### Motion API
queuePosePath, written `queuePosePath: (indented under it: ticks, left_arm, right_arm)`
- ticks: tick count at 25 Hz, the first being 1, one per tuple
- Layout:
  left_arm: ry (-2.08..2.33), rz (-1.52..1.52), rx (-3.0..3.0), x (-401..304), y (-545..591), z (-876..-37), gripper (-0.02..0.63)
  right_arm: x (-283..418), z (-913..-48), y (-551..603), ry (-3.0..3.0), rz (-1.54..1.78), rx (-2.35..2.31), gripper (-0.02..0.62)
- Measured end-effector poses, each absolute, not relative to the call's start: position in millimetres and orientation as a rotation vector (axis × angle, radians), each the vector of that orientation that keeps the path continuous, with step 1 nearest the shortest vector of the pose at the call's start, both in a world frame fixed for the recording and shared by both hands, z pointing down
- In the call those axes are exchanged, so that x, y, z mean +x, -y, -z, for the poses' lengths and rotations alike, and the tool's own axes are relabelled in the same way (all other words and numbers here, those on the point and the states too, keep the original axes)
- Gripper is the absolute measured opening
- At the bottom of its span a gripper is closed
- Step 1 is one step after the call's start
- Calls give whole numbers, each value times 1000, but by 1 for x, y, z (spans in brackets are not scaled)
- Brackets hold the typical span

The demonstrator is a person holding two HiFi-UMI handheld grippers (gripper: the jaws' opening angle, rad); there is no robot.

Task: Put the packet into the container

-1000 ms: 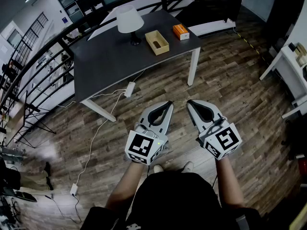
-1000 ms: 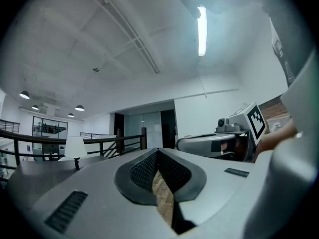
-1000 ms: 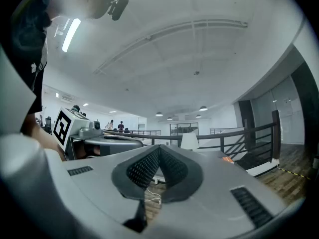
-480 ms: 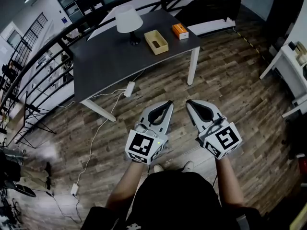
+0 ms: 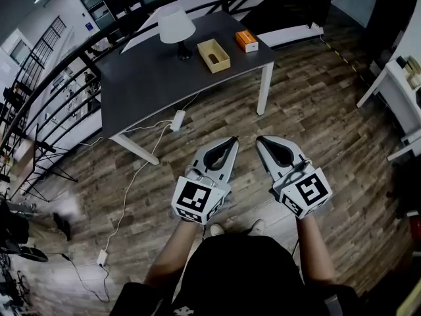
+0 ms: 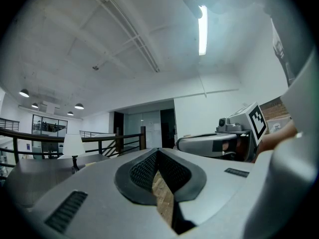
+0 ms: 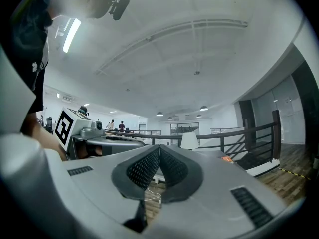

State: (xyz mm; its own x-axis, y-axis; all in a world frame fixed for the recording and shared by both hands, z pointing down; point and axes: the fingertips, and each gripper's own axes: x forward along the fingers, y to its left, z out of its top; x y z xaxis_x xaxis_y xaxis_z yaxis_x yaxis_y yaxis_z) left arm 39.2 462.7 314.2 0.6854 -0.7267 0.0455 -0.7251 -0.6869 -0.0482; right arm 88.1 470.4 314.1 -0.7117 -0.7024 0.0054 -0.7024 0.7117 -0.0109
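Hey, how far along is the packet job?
Nothing done yet: the orange packet lies on the table beside the tan container, not in it. Nothing in hand: the left hand-held gripper and right hand-held gripper are shut, empty, away from the table. Left: approach, grasp packet, place it inside.

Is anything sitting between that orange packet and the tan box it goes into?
Nothing visible. Only bare tabletop separates the orange packet from the tan container; the lamp stands on the container's other side.

Right hand-held gripper (image 7: 159, 148) jaws together, empty, left hand-held gripper (image 7: 139, 142) alongside, orange packet (image 7: 227, 159) beyond.
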Motion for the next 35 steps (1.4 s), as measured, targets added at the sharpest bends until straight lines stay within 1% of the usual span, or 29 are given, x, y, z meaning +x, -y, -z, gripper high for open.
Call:
queuePosePath:
  ticks: [13,20,31,35]
  left_arm:
    - [-1255,140,-2856,91,-466,-323,6]
    - [-1290,192,-2839,116,-471,-331,6]
    - [-1328,211,-2831,110,-448,-339,6]
    - [-1323,190,-2835,103,-424,-344,6]
  right_arm:
    - [146,-323,-474,2923,-38,1184,6]
    - [180,-338,-475,2931,-100,1174,6]
    - [175,-347,-450,2940,-109,1139,6]
    - [168,-354,-426,2927,-107,1141,6]
